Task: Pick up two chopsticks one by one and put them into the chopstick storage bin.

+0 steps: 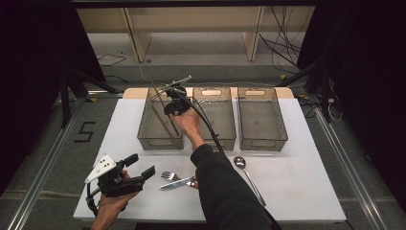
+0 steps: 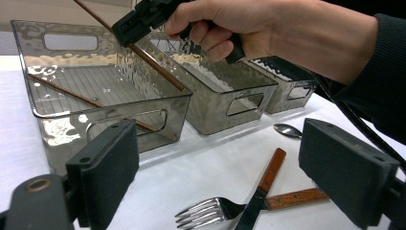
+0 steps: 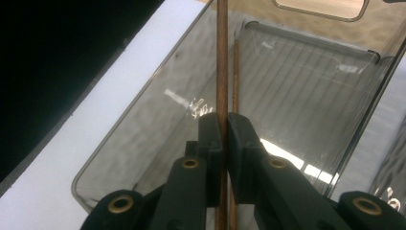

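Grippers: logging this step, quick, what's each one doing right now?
Left gripper: open, holding nothing.
Right gripper: closed on a chopstick over the left bin.

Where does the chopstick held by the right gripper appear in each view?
High view: the held chopstick slants across the left bin, below the right gripper.
Left gripper view: upper centre, slanting over the bin's rim.
Right gripper view: vertical at centre, clamped between the jaws.
Shared landmark: the left bin.
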### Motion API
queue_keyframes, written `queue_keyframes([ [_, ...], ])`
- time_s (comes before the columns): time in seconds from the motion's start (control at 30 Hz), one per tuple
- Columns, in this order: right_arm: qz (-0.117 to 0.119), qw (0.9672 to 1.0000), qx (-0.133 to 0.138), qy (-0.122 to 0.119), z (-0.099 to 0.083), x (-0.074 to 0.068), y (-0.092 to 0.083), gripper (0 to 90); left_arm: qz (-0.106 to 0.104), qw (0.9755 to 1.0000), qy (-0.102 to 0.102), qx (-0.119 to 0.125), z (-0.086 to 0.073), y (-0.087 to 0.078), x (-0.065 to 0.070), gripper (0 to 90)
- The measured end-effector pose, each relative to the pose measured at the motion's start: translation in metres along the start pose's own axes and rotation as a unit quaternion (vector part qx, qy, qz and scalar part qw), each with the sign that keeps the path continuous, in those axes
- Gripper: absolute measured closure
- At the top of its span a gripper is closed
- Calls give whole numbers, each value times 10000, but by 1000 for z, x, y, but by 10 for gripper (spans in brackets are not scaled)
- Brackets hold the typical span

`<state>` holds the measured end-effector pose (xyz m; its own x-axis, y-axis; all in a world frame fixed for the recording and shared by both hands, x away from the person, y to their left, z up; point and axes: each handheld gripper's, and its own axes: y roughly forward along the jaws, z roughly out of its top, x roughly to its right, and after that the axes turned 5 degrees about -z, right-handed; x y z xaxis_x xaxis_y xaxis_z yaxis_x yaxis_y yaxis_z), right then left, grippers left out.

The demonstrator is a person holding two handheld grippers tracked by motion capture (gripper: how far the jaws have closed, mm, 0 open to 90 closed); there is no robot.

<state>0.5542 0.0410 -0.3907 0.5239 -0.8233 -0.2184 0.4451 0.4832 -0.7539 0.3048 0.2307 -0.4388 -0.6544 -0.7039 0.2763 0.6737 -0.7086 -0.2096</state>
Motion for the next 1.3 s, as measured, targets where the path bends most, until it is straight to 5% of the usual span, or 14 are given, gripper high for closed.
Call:
queue_keyframes([
  [0.2, -11, 10000, -82, 54, -2, 0, 7, 841, -2, 10000, 2, -7, 0, 0, 0, 134],
  [0.3, -34, 9999, -103, 120, -3, -1, 9, 698, -4, 10000, 2, -1, 0, -1, 0, 134],
  [0.47, 136, 9999, -50, 69, -2, -2, 2, 594, -6, 10000, -3, -4, 0, -1, 0, 134],
  [0.83, 632, 9969, 192, -427, -15, 1, -44, 378, 22, 10000, 3, -22, 0, 0, 0, 133],
  [1.3, 924, 9902, 356, -986, -61, 12, -97, 327, 30, 10000, -17, -43, -1, 2, 1, 132],
])
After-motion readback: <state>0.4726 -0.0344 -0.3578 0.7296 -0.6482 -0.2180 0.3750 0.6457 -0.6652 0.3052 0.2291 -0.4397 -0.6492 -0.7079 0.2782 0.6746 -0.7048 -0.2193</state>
